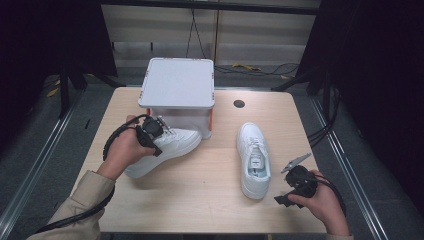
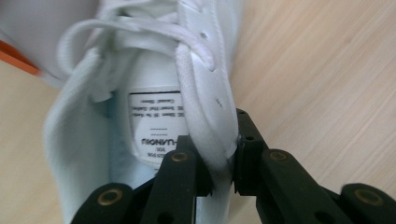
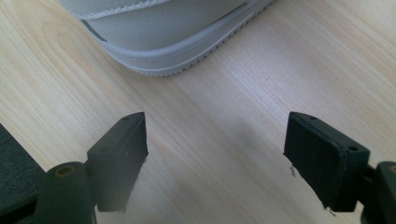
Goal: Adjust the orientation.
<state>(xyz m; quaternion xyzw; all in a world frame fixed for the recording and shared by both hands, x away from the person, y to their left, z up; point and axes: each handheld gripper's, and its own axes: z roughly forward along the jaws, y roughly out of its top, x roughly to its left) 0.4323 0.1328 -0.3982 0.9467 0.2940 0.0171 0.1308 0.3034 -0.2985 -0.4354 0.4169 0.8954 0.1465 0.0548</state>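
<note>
- I look down on a pale wooden surface (image 1: 200, 200) with a small dark round hole (image 1: 239, 104) near its far edge; grey floor, black stands and loose cables ring it in a dim room.
- I count two white lace-up sneakers, one white lidded plastic box (image 1: 177, 90) with orange clips, and two hand-held grippers.
- My left gripper (image 1: 150, 132) has its fingers (image 2: 187, 172) clamped on the collar and eyelet strip of the left white sneaker (image 1: 165, 150), at about 9 o'clock from the surface's middle, its toe just beside the box.
- That shoe's long axis runs from 8 o'clock at the heel to 2 o'clock at the toe.
- The right white sneaker (image 1: 254, 160) lies flat, toe toward 6 o'clock.
- My right gripper (image 1: 295, 187), at 4 o'clock, has its fingers (image 3: 119, 158) spread wide over bare wood near that shoe's toe.
</note>
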